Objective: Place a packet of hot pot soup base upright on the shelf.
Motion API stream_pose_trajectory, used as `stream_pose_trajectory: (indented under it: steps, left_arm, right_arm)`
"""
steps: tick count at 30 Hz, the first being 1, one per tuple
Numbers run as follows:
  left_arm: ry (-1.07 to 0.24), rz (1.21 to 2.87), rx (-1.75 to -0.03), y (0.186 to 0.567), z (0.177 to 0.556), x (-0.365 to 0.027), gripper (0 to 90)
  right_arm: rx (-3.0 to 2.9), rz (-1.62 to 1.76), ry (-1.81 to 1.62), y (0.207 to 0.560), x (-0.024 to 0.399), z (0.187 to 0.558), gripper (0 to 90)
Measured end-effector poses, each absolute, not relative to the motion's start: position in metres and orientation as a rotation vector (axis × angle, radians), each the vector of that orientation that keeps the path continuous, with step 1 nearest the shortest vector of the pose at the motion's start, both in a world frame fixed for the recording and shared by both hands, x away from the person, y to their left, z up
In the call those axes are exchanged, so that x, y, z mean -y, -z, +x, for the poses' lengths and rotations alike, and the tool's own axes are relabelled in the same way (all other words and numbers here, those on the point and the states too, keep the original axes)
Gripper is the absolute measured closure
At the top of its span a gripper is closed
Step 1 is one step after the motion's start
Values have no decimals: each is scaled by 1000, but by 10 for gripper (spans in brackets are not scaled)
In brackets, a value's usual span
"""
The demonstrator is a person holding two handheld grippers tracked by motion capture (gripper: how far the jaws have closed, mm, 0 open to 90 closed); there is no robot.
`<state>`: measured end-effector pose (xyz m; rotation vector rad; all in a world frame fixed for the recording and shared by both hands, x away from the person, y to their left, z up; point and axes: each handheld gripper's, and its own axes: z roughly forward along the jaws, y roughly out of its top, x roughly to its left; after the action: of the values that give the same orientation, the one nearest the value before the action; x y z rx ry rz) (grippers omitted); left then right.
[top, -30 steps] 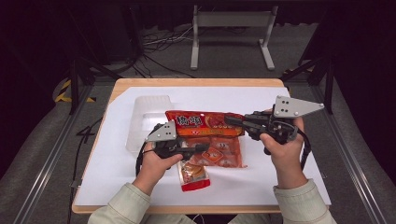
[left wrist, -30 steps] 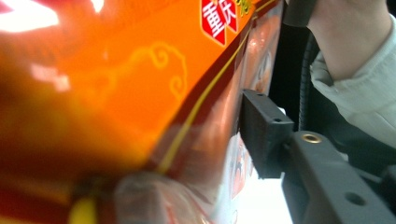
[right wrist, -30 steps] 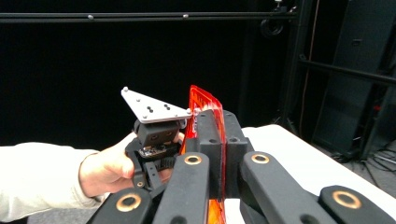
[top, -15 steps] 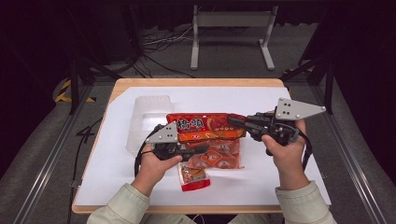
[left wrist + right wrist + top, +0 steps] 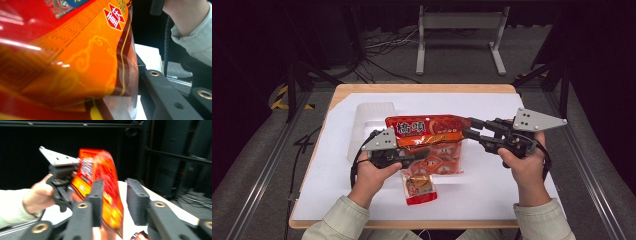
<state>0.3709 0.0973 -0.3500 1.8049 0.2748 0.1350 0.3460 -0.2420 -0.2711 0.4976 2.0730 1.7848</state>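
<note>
The right gripper's (image 5: 468,131) jaws had just been opening, letting go of the end of the large red-and-orange printed snack bag (image 5: 427,131), whose edge stood loose between them. The left gripper (image 5: 424,154) closed slightly further on the bag.

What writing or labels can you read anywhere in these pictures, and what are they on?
"重庆": white characters on red diamonds on the big red snack bag, read in the left gripper view.
White characters on the bag's front in the high view: too blurred to read.
Small red packet: print too small.
Grey plate on the right tongs: no writing.
</note>
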Motion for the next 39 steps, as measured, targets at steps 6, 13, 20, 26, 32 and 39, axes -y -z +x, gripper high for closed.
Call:
stream_pose_trajectory:
  steps: [6, 13, 20, 26, 32, 39]
  left_arm:
    - [-185, 1792, -306, 342, 370, -105, 712]
    - [-205, 1771, -324, 337, 369, -112, 711]
    - [-223, 1765, -345, 329, 370, -116, 711]
    - [-238, 1774, -344, 315, 379, -117, 711]
    - [-273, 1775, -356, 300, 390, -120, 711]
    - [-315, 1790, -398, 289, 404, -125, 711]
  right_arm:
    - [-2064, 609, -1759, 287, 261, 352, 548]
    - [-2085, 692, -1637, 302, 268, 360, 530]
    - [-2090, 725, -1609, 307, 273, 365, 530]
    - [-2095, 764, -1582, 313, 276, 370, 533]
    - [-2087, 794, -1575, 316, 281, 373, 535]
    - [-2090, 816, -1554, 319, 284, 376, 535]
